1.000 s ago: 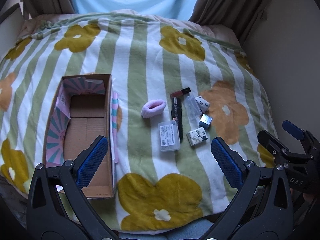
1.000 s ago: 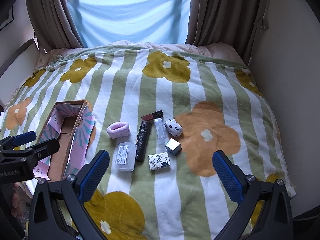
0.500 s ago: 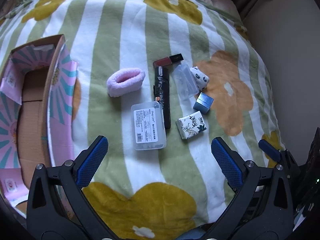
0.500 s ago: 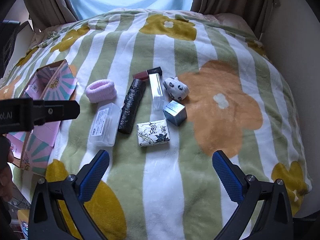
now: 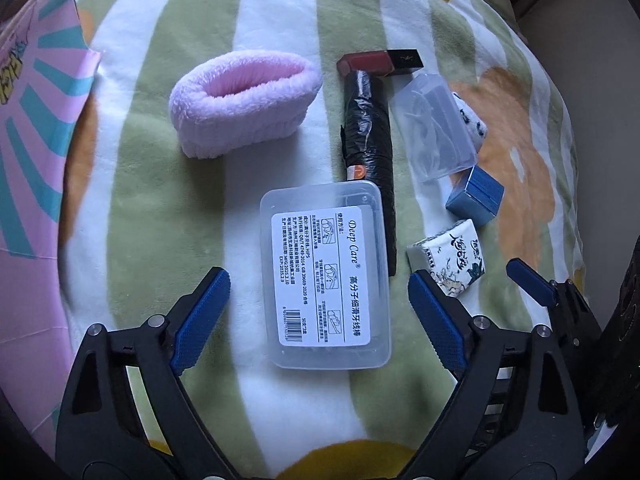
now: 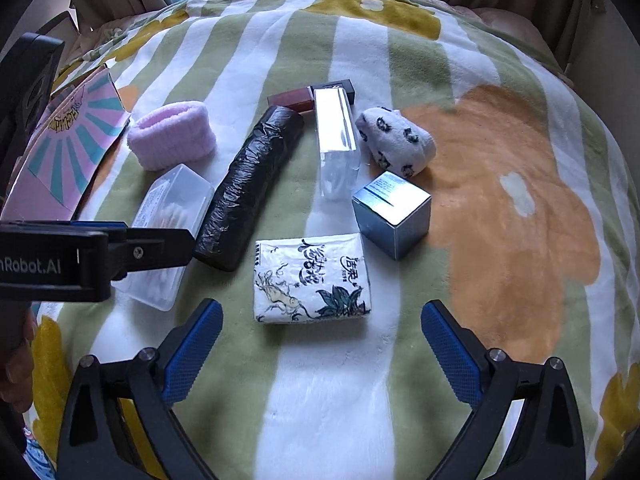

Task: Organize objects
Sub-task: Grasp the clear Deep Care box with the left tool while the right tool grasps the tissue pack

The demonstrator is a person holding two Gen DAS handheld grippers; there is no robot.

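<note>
My left gripper [image 5: 316,280] hangs low over a clear plastic floss box [image 5: 324,248] with a white label. The box lies between its blue pads without touching them, and the jaws are closing. My right gripper [image 6: 320,310] hovers at the near edge of a printed tissue pack [image 6: 312,276], untouched, its jaws closing too. Around them on the striped flower blanket [image 6: 500,208] lie a pink fluffy band [image 5: 244,100], a black wrapped roll [image 5: 368,152], a red lipstick tube [image 5: 380,63], a clear case [image 5: 436,128], a blue cube box [image 6: 394,216] and a spotted white sock [image 6: 396,144].
A cardboard box with pink and teal flaps [image 5: 32,120] lies at the left edge of the blanket. The left gripper's arm [image 6: 96,252] crosses the right wrist view over the floss box. Curtains and a window stand behind the bed, a wall on the right.
Both grippers have dropped steeply toward the blanket, so the objects loom much larger. The left one now straddles the floss box, the right one reaches the tissue pack, and both jaws have narrowed a little.
</note>
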